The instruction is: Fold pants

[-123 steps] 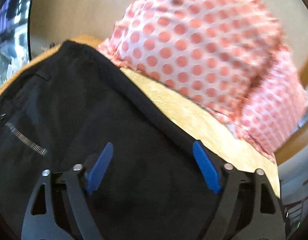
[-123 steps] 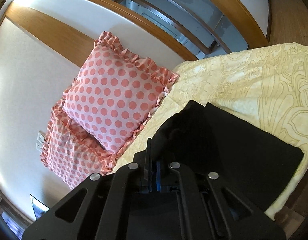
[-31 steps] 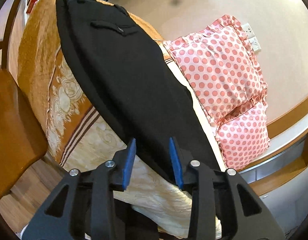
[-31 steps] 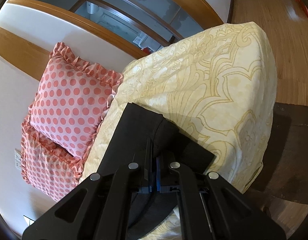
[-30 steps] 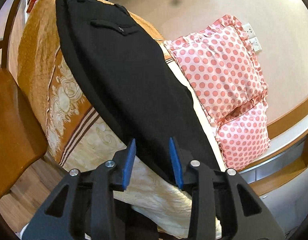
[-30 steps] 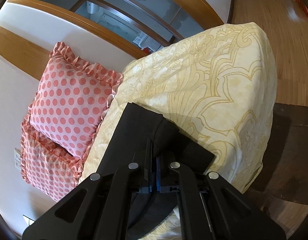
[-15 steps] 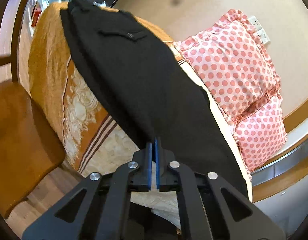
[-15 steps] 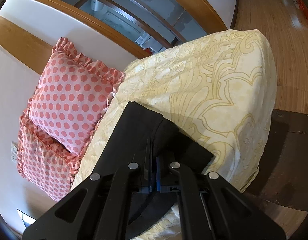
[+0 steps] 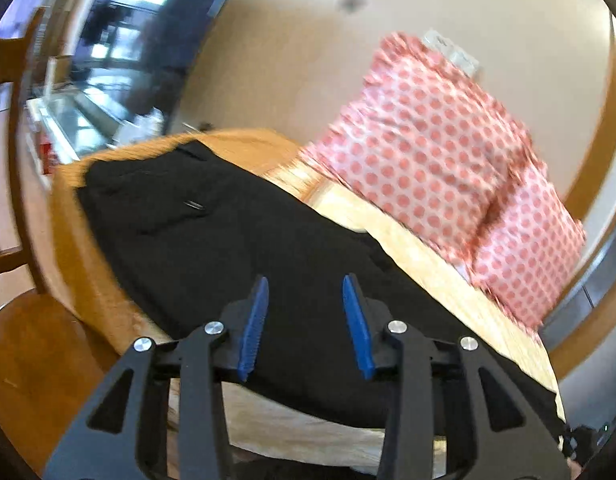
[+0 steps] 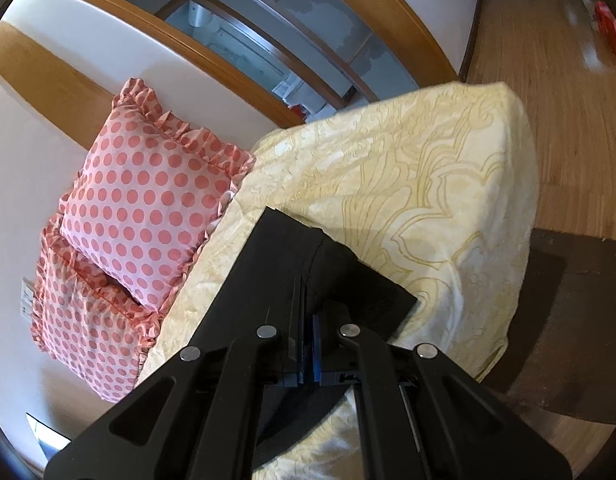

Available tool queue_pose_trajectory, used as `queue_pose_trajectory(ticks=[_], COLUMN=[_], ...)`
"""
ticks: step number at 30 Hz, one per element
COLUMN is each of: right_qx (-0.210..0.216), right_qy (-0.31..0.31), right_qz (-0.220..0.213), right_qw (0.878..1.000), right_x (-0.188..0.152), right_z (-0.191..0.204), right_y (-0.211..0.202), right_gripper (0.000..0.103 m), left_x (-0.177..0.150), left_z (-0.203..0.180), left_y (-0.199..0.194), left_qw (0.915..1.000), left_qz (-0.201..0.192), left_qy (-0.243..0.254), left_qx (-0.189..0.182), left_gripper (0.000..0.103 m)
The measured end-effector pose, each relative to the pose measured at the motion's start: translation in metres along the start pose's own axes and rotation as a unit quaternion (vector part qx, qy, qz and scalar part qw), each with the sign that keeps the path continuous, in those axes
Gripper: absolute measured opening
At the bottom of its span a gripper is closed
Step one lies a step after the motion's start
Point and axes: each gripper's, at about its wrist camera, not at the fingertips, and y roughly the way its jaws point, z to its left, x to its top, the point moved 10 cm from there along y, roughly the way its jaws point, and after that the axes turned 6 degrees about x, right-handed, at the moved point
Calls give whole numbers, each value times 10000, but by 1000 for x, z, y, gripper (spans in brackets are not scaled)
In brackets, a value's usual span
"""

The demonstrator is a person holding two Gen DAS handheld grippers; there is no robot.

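Observation:
The black pants lie stretched along the bed, waist end with a back pocket at the far left. My left gripper is open, its blue pads above the middle of the pants, holding nothing. In the right wrist view the leg end of the pants lies on the cream bedspread. My right gripper is shut on a raised fold of the pants near the hem.
Two pink polka-dot pillows lean on the wall behind the bed, also in the right wrist view. A wooden chair stands at the bed's left. Wooden floor and a dark rug lie past the bed's edge.
My left gripper was shut half a second ago and is now open, and it has swung lower over the pants. My right gripper stays shut on the pants hem.

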Motion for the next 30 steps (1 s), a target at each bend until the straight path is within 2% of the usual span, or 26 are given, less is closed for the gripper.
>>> queue_pose_trajectory(ticks=[3, 6, 9, 11, 12, 17, 22, 28, 30], right_qx=[-233, -195, -422, -632, -639, -567, -429, 15, -21], right_qy=[-58, 222, 76, -48, -40, 229, 312, 515, 420], right_qz=[247, 281, -73, -324, -383, -194, 24, 299, 316], right_qw=[9994, 9992, 9991, 9975, 9972, 9979, 9986, 9982, 9986], right_x=[-5, -6, 7, 16, 20, 14, -4, -29, -29], right_z=[-9, -18, -20, -22, -23, -35, -22, -4, -1], right_y=[10, 5, -12, -22, -25, -16, -16, -10, -3], right_gripper=[3, 4, 15, 38, 41, 40, 40, 40, 34], left_x=[-14, -32, -40, -42, -43, -43, -42, -42, -41], left_z=[-9, -6, 0, 1, 2, 0, -3, -7, -8], left_y=[29, 50, 56, 57, 57, 57, 56, 56, 57], left_qw=[9985, 9951, 9940, 9942, 9942, 9946, 9945, 9948, 9946], left_qz=[518, 959, 1062, 1046, 1042, 1004, 1000, 969, 979], left_qy=[82, -55, -123, -96, -92, -34, 4, 41, 47], left_qx=[-173, -215, -221, -224, -228, -271, -314, -322, -328], left_gripper=[40, 40, 39, 40, 40, 45, 49, 54, 55])
